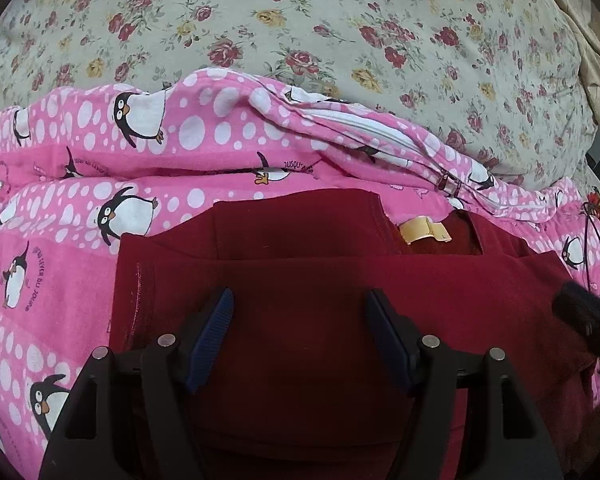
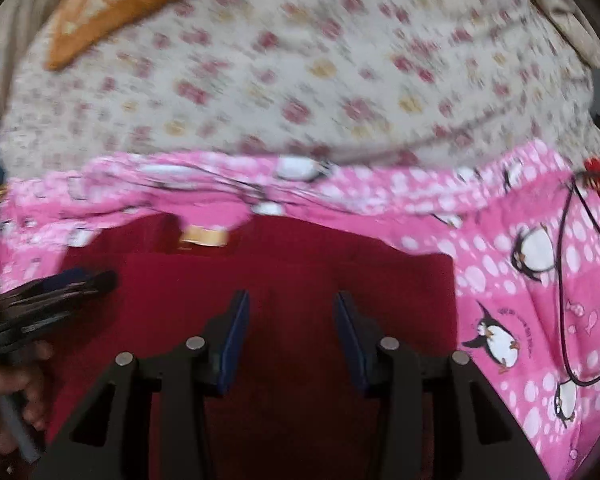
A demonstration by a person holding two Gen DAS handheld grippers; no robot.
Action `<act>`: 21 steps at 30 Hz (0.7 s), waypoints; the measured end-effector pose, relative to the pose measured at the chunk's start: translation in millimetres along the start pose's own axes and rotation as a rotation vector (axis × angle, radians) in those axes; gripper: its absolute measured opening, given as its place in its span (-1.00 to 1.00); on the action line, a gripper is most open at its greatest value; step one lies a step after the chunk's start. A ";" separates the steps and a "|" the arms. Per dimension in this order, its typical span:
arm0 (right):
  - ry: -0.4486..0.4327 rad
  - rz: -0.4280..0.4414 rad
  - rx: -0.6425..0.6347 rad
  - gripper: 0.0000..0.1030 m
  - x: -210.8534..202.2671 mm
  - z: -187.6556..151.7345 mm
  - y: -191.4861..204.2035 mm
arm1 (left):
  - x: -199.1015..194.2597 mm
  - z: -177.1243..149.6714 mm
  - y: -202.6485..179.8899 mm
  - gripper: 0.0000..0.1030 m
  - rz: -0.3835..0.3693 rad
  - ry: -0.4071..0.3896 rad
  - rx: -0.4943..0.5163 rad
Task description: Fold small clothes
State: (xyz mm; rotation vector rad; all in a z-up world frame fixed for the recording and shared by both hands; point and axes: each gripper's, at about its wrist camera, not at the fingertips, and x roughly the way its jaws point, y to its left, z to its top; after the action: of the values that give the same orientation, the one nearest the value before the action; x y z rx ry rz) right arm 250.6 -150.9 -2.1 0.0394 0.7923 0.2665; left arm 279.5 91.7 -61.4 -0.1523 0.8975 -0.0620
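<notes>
The dark red garment (image 1: 320,280) lies flat on the pink penguin-print cover (image 1: 60,208) spread over the bed with its floral sheet (image 1: 300,20). It is already doubled over, with its long axis running side to side across both views and its collar label (image 1: 424,230) at the far edge. It sits directly beneath and ahead of both tools. The left gripper (image 1: 300,320) hangs over the garment's left half, near its stitched left hem; its jaws stand partly open with nothing between them. The right gripper (image 2: 290,320) is over the right half, jaws likewise apart and empty. Each hand is nearest its own end, so the next fold likely takes a side edge across. A black cord (image 2: 572,280) lies on the cover to the right, clear of the cloth.
</notes>
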 end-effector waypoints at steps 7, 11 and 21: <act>0.129 -0.090 -0.104 0.33 30.3 -17.9 20.1 | 0.8 0.0 -0.1 0.04 0.002 0.000 0.004; 0.121 -0.093 -0.102 0.36 28.6 -20.8 18.3 | 1.0 -0.1 -0.3 0.04 0.004 0.000 0.007; 0.115 -0.081 -0.091 0.42 29.1 -21.7 16.1 | 1.9 0.3 0.0 0.10 -0.010 -0.001 0.006</act>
State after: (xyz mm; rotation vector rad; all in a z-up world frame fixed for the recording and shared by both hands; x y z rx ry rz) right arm 251.2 -129.4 -35.5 -0.0943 0.8926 0.2287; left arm 280.9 91.5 -62.6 -0.1508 0.8960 -0.0741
